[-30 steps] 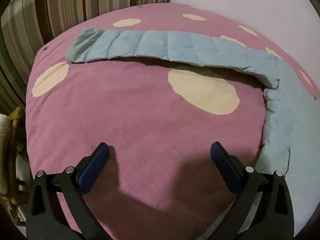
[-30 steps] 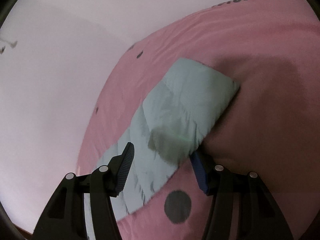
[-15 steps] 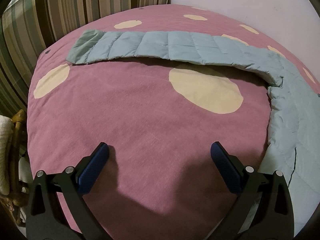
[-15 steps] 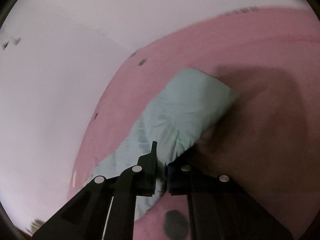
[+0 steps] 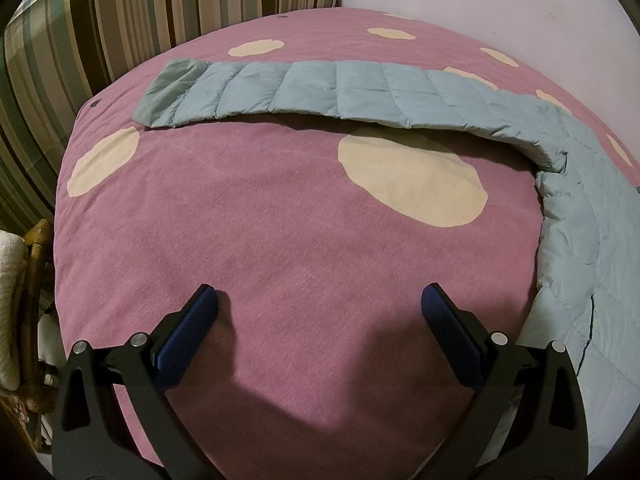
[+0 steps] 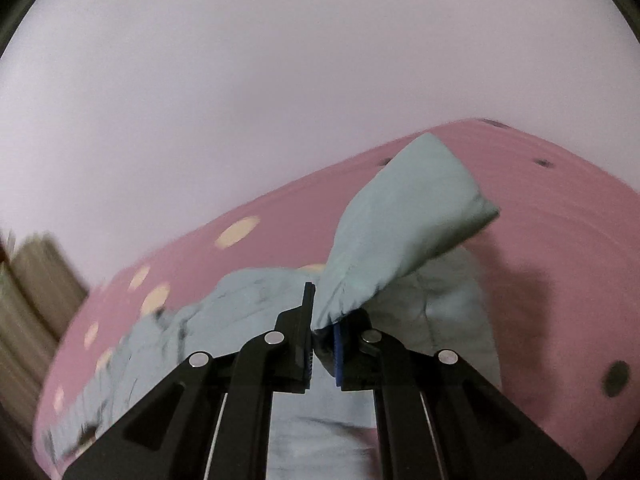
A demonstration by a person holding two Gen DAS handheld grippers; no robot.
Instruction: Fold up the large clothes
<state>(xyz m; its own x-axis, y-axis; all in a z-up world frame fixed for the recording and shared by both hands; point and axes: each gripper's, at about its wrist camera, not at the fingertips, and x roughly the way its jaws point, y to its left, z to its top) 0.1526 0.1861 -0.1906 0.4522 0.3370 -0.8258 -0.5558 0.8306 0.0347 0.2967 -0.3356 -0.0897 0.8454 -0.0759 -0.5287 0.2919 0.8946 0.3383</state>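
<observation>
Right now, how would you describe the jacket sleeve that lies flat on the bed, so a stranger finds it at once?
Start at the pink blanket with cream dots covering the bed. Along its far side, before the striped curtain, a long pale blue quilted sleeve lies stretched out flat. Unlike the rest of the jacket, it ends in a smooth, darker grey-green cuff.
</observation>
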